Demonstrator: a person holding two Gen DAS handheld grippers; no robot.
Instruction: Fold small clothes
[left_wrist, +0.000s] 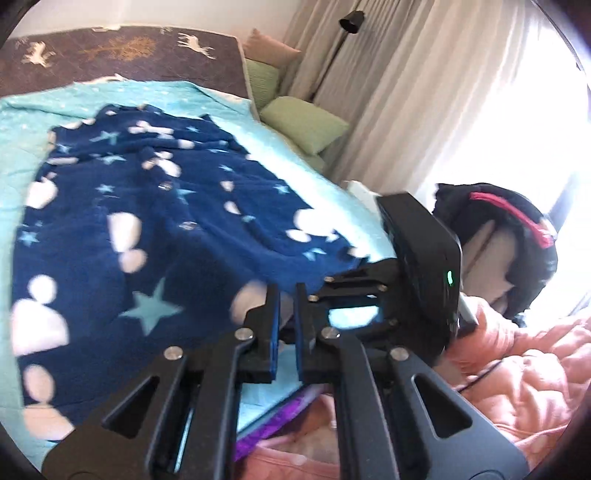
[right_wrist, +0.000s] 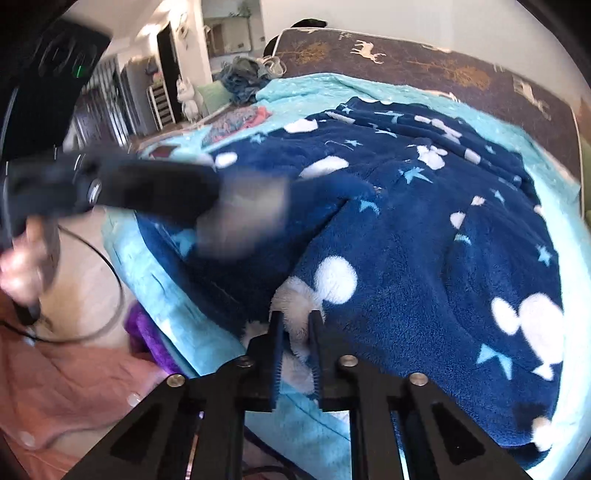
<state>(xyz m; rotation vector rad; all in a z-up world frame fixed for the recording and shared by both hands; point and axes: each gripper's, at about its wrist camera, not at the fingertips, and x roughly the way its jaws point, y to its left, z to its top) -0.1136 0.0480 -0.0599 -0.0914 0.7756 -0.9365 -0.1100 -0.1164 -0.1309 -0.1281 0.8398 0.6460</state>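
**Fleece garment spread on a bed, held at its near edge**

A navy fleece garment (right_wrist: 406, 229) with white shapes and pale blue stars lies spread over a turquoise bedspread (left_wrist: 122, 94) on a bed with a brown deer-print headboard (left_wrist: 122, 48). The right gripper (right_wrist: 297, 350) is clamped on the garment's fluffy white near edge. The left gripper (left_wrist: 286, 328) hovers at the near edge, jaws narrowly parted, holding nothing. Beige curtains (left_wrist: 399, 92) and green cushions (left_wrist: 303, 122) stand beside the bed.
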